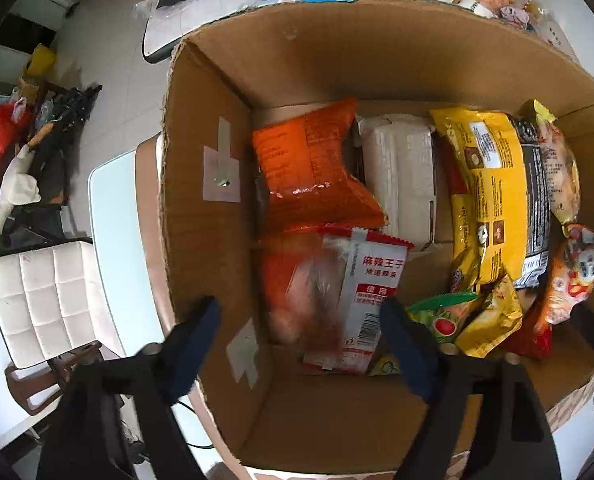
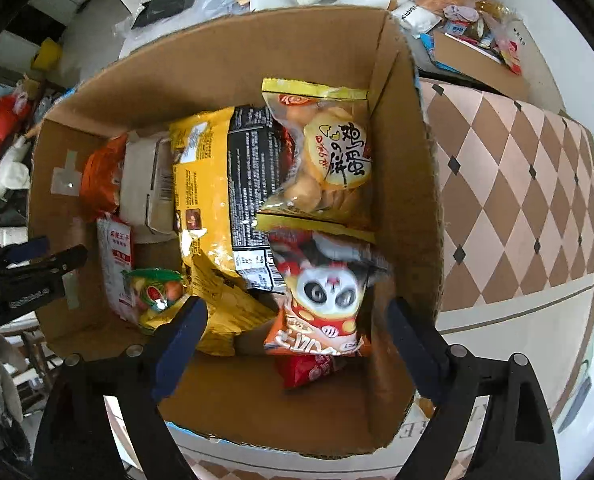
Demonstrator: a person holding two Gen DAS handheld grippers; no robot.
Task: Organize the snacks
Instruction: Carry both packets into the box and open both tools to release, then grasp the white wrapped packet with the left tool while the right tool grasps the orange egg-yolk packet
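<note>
An open cardboard box (image 1: 201, 128) (image 2: 405, 184) holds several snack packs. My left gripper (image 1: 301, 344) is open above the box's left side. A red and white spicy-strip pack (image 1: 349, 296) (image 2: 115, 264) lies blurred between its fingers, apart from both. My right gripper (image 2: 293, 332) is open above the box's right side. An orange panda pack (image 2: 321, 296) (image 1: 569, 280) lies between its fingers, apart from both. A yellow bag (image 1: 493, 184) (image 2: 213, 208), an orange bag (image 1: 305, 168) (image 2: 101, 184), a white carton (image 1: 401, 176) (image 2: 149, 184) and an egg-cookie bag (image 2: 329, 156) lie deeper in.
The box stands on a checked tablecloth (image 2: 517, 184). More snack packs and a flat carton (image 2: 473, 52) lie on the table behind the box. A white cushioned chair (image 1: 45, 296) stands at left. Cluttered floor (image 1: 37, 132) lies beyond.
</note>
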